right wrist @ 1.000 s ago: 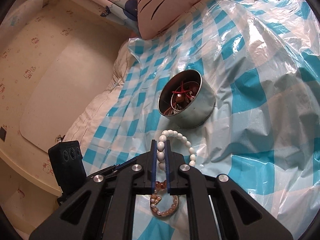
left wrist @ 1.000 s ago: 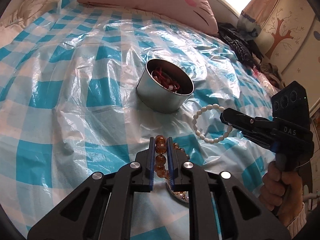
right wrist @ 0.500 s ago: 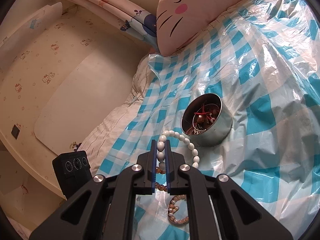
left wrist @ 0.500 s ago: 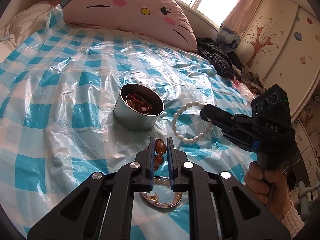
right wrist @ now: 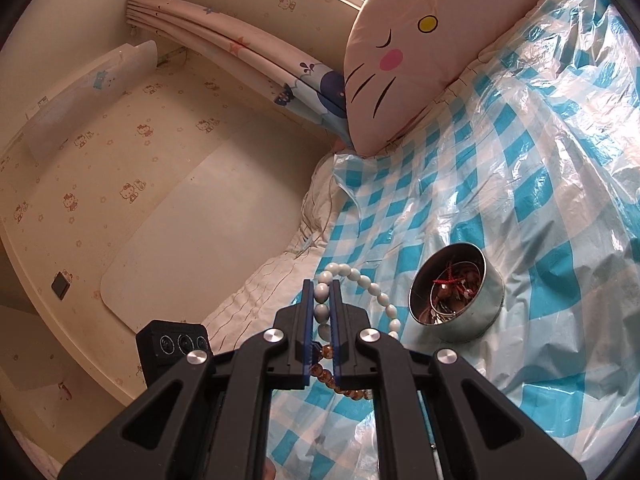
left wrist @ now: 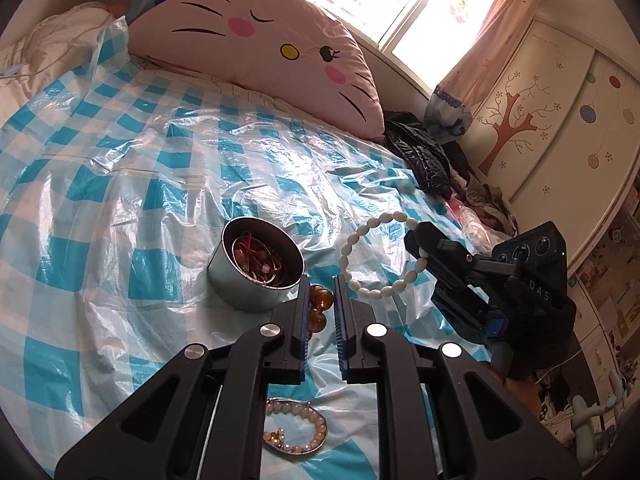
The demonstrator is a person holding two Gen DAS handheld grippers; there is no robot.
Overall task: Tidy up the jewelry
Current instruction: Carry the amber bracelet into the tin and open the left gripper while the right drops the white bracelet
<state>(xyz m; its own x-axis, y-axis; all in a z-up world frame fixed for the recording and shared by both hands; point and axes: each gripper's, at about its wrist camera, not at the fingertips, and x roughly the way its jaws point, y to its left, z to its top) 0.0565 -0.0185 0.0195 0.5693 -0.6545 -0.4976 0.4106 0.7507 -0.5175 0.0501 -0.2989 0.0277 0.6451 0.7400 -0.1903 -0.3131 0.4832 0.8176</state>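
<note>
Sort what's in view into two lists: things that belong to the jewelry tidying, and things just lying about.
Part of the job:
- white bead bracelet, clamped in the right gripper
- amber bead bracelet, between the fingers of the left gripper
- metal tin already holding jewelry
- small pearl bracelet on the sheet

Just lying about:
- cat pillow
- black jacket
- curtain

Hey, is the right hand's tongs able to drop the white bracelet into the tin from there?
Probably yes. The right tongs hold the white bracelet in the air near the tin, whose top is open. Nothing lies between them; the left tongs, holding the amber beads, sit off to the side.
</note>
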